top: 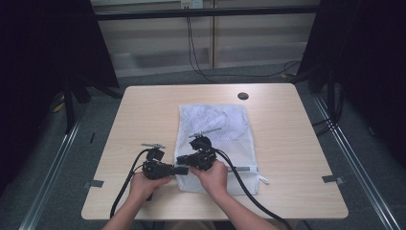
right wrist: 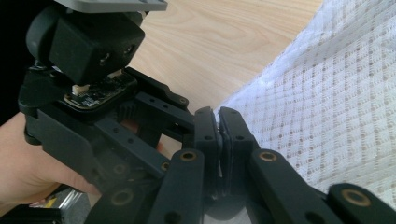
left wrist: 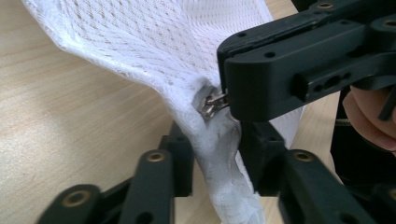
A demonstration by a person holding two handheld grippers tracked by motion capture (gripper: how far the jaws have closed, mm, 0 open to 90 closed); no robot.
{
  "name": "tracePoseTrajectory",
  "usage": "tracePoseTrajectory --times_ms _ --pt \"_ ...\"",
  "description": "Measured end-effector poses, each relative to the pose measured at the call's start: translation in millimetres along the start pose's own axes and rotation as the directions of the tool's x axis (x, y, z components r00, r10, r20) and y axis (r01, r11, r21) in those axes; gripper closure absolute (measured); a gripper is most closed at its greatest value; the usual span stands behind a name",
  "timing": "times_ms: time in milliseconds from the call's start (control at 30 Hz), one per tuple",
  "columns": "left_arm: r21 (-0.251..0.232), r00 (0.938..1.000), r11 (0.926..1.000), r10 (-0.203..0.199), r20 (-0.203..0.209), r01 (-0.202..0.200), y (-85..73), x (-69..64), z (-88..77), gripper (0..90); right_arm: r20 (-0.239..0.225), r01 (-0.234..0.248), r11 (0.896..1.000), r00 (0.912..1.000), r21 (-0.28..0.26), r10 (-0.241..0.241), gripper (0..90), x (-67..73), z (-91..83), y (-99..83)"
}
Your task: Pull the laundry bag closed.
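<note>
A white mesh laundry bag (top: 220,134) lies flat on the wooden table (top: 297,143). Both grippers meet at its near left corner. My left gripper (top: 185,170) points right. In the left gripper view its jaws (left wrist: 217,151) stand on either side of the bag's bunched edge (left wrist: 219,158) and press on it. My right gripper (top: 181,159) reaches in from the right and is shut on the small metal zipper pull (left wrist: 211,103). In the right gripper view its jaws (right wrist: 218,119) are pressed together, the pull is hidden between them, and the mesh (right wrist: 336,102) lies to the right.
A dark round grommet (top: 243,96) sits near the table's far edge. Thick black cables (top: 249,191) trail from both grippers over the near edge. The bag's grey zipper line (top: 242,168) runs along its near edge. Dark curtains flank the table.
</note>
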State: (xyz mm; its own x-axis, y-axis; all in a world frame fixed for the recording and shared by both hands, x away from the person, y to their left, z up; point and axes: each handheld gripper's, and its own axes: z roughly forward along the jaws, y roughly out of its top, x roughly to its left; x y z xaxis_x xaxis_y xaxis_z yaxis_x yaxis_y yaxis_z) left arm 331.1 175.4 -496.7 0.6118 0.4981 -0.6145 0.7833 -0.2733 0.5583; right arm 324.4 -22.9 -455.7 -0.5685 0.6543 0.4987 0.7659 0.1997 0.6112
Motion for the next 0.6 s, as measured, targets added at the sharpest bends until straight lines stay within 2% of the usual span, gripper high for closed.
tracePoseTrajectory --times_ms 100,167,233,500,600 --pt "-0.004 0.9999 1.0 0.007 -0.016 -0.007 0.2 0.2 -0.2 77.1 0.0 -0.002 1.0 1.0 -0.002 0.002 86.7 0.2 -0.1 0.0" --pt "-0.005 1.0 1.0 -0.004 -0.007 0.004 0.6 0.8 -1.0 81.8 0.0 -0.003 1.0 1.0 -0.004 0.003 86.7 0.1 -0.6 0.1" --pt "-0.005 0.9999 1.0 0.005 -0.015 -0.005 1.1 0.8 -2.0 85.5 -0.003 -0.007 1.0 1.0 -0.008 0.007 86.8 -0.6 -1.5 0.3" --pt "0.011 0.9997 0.9999 0.009 -0.023 -0.009 2.9 -0.2 -2.1 87.9 -0.008 -0.005 1.0 1.0 0.001 0.005 86.8 -2.0 -4.9 0.2" --pt "0.016 0.9997 0.9998 0.008 -0.024 -0.008 3.5 -0.9 -3.0 88.0 -0.02 -0.019 1.0 0.9996 -0.002 0.019 86.9 -3.3 -6.6 -0.2"
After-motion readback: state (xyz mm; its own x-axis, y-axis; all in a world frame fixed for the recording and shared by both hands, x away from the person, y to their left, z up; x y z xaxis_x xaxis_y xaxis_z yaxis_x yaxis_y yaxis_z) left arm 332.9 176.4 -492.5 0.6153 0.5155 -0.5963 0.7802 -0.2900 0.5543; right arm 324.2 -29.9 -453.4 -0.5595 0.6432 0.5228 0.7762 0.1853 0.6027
